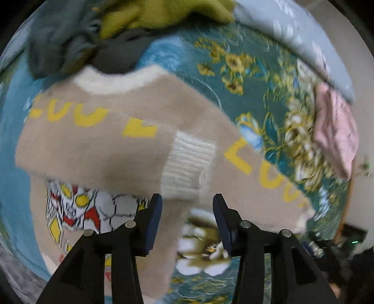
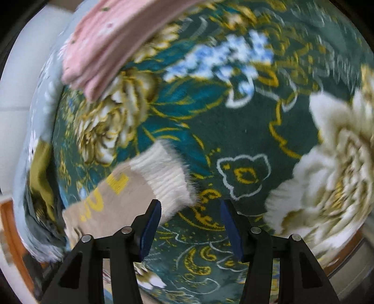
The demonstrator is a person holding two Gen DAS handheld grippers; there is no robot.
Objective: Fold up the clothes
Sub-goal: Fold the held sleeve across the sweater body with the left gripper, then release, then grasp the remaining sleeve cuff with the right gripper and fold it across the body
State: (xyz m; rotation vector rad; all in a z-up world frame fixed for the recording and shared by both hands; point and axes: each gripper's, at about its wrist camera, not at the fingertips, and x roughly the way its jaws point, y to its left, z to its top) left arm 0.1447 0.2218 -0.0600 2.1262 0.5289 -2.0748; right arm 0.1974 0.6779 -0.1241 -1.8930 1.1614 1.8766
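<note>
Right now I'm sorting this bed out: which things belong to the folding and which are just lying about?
For the folding:
beige sweater
its white cuff

Lying about:
pink cloth
green garment
grey garment
flowered blanket

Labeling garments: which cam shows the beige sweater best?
Left wrist. It shows most of the beige sweater: white collar, yellow lettering, one sleeve folded across the body, cartoon print below. Right wrist shows only a sleeve end with its white ribbed cuff, lying on the floral blanket.
</note>
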